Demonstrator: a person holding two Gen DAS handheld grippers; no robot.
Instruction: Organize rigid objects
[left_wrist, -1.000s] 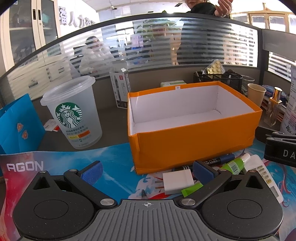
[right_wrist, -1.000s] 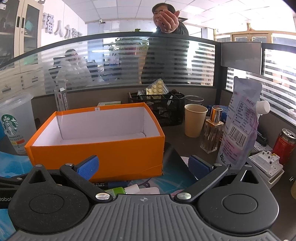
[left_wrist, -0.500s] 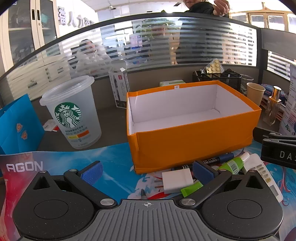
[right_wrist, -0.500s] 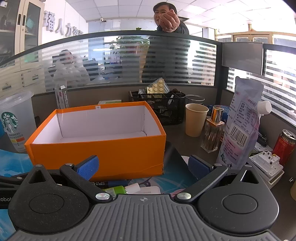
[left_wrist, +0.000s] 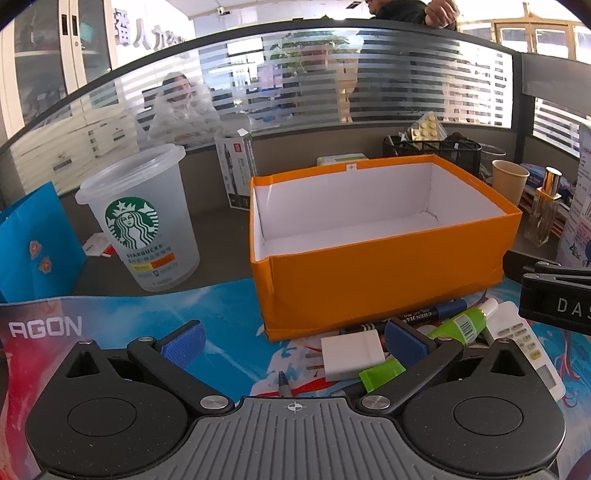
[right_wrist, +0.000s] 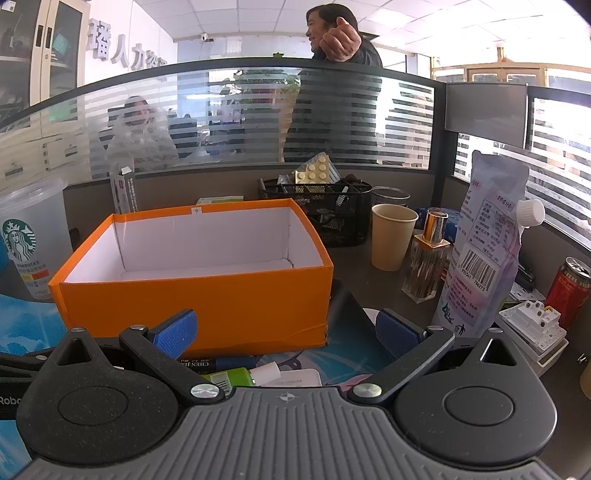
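An empty orange box with white inside stands on the printed mat; it also shows in the right wrist view. In front of it lie a white block, a green tube, a dark marker, a white remote-like device and a pen tip. My left gripper is open and empty, just before these items. My right gripper is open and empty, above the marker and green tube.
A Starbucks cup and blue bag stand left. A paper cup, perfume bottle, spouted pouch, red can, white socket and black mesh organiser stand right and behind.
Both grippers have shifted only slightly; the box sits a touch higher in the right wrist view. Nothing on the mat has moved.
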